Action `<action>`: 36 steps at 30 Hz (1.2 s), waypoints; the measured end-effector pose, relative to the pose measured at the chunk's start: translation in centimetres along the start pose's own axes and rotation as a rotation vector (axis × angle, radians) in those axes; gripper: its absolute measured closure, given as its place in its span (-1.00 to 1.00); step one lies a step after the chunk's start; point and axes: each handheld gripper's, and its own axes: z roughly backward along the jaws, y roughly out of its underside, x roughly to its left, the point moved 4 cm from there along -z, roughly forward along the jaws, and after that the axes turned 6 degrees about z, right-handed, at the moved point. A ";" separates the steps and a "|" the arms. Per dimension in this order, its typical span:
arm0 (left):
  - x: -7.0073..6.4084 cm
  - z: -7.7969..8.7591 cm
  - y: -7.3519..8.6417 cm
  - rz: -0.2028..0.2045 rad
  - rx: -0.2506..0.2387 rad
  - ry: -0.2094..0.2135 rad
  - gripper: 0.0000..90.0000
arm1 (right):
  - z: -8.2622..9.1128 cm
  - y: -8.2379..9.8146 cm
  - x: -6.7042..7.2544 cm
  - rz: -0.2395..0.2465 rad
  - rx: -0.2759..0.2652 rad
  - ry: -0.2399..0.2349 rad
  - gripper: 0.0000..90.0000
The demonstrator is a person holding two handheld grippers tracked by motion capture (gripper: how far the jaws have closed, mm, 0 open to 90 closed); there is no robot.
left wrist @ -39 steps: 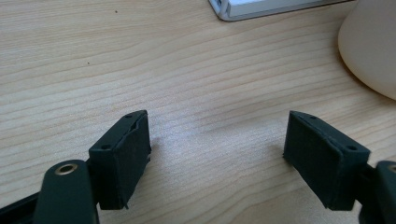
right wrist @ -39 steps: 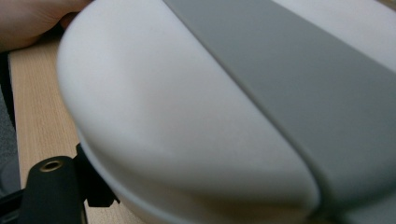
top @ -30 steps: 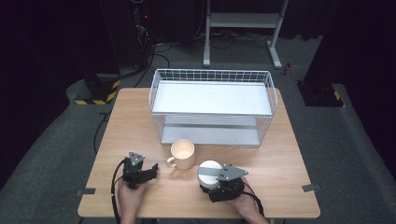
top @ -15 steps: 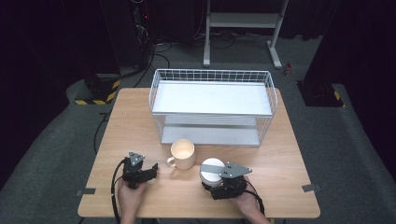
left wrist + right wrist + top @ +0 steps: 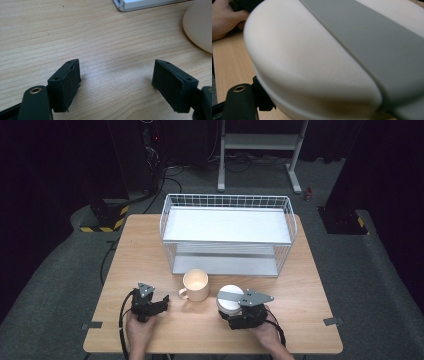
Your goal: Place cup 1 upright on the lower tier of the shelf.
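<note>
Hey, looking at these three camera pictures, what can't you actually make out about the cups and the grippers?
- Right gripper: whether it clamps the white cup. The high view's grey plate covers the jaws; in the right gripper view the blurred cup hides one jaw.
- White cup's contents: not visible.
- Cream mug: cut off by the left gripper view's right edge, handle out of frame.
- Wire basket: just a corner at that view's top edge.

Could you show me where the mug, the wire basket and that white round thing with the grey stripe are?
Mug (image 5: 196, 283): high view, on its cream inside.
Wire basket (image 5: 227, 197): high view, on its far rim.
White round container (image 5: 312, 62): right gripper view, on its white curved side.
</note>
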 end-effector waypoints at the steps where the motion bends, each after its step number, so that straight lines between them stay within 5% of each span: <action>1: 0.0 0.0 0.0 0.000 0.000 0.000 -0.50 | 0.1 0.0 -0.1 -0.001 0.000 0.002 -0.59; 26: 0.0 0.0 0.0 -0.004 0.002 -0.002 -0.50 | 0.6 -0.7 -1.9 -0.004 0.006 0.060 -0.59; 36: 0.0 0.0 0.0 -0.005 0.003 -0.002 -0.50 | 0.7 -0.7 -3.7 -0.035 0.007 0.091 -0.59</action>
